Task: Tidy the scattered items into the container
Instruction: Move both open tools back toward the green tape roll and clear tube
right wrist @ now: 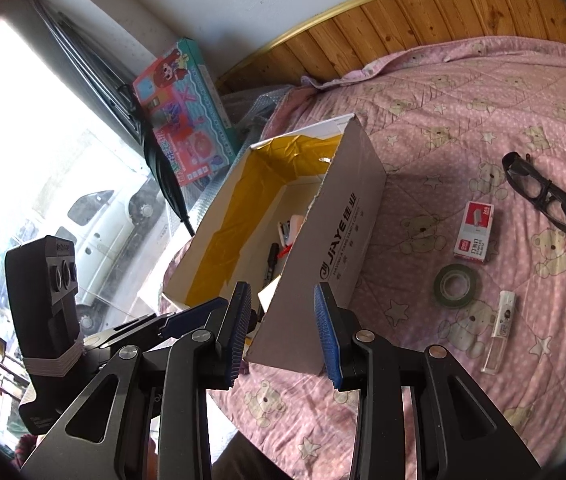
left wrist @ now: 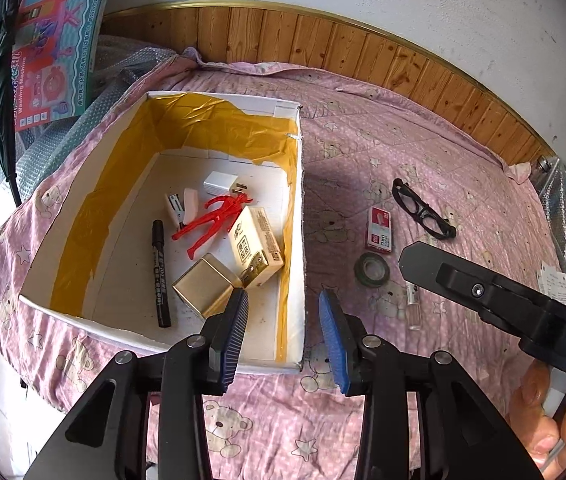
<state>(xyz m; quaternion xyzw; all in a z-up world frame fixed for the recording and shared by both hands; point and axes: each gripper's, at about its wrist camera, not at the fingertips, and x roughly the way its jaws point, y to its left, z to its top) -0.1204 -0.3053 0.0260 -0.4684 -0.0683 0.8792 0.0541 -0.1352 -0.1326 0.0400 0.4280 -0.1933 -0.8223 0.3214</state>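
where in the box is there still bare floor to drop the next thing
Free: the strip of box floor between the yellow-taped left wall and the black marker, and the far end behind the white charger. Crowded: the right side and near corner, where the red figure, beige carton and gold tin lie packed together.

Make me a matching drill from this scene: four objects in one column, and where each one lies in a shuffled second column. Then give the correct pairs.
Objects
1. red figure
2. black glasses
3. tape roll
4. black marker

Places
A. on the pink quilt, farthest from the box
B. inside the box, along its left part, beside the gold tin
C. inside the box, lying between the stapler and the cream carton
D. on the quilt, just nearer than the staples packet

Pairs: 1-C, 2-A, 3-D, 4-B
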